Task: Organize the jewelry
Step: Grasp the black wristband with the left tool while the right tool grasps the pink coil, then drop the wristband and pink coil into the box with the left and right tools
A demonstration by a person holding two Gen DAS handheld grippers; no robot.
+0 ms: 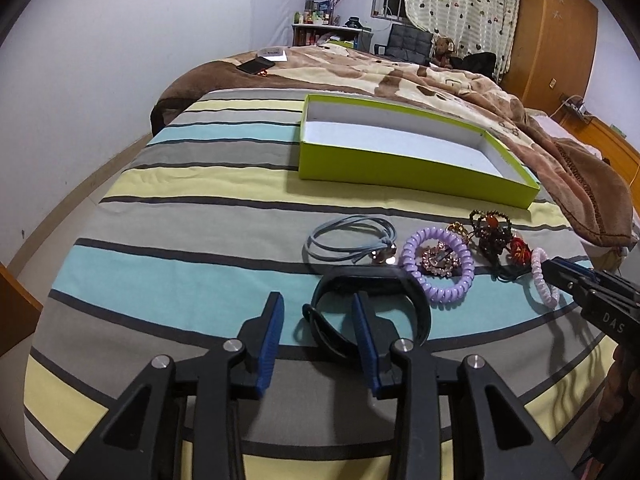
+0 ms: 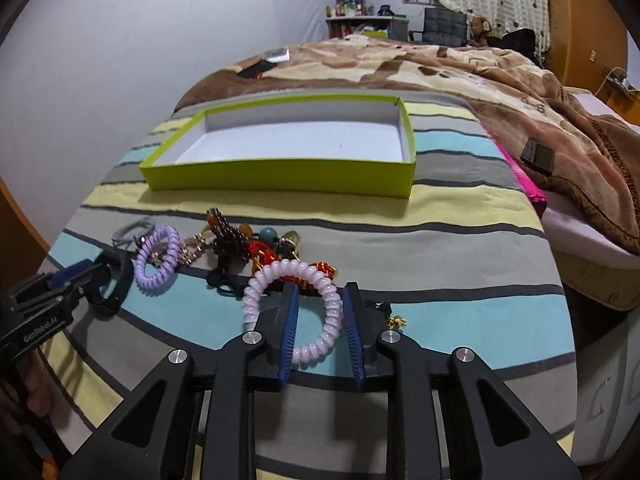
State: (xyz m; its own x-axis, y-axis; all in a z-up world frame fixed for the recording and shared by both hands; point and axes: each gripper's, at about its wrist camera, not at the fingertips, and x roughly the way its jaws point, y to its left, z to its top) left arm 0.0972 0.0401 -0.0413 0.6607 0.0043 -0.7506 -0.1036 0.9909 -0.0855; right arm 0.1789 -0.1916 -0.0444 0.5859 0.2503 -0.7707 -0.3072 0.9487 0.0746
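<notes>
- Left gripper (image 1: 318, 312) jaws apart, straddling one side of the black band (image 1: 372, 304) on the striped sheet (image 1: 180, 280)
- Right gripper (image 2: 320, 304) jaws apart around the pink coil's (image 2: 294, 310) right side
- Green box (image 2: 280, 174) beyond

- Left wrist view looks forward and down along the left gripper (image 1: 318, 316), close over the striped bedspread (image 1: 180, 184).
- Right wrist view does likewise along the right gripper (image 2: 320, 308).
- Both share the green box (image 1: 400, 168) and the jewelry pile (image 2: 240, 248).
</notes>
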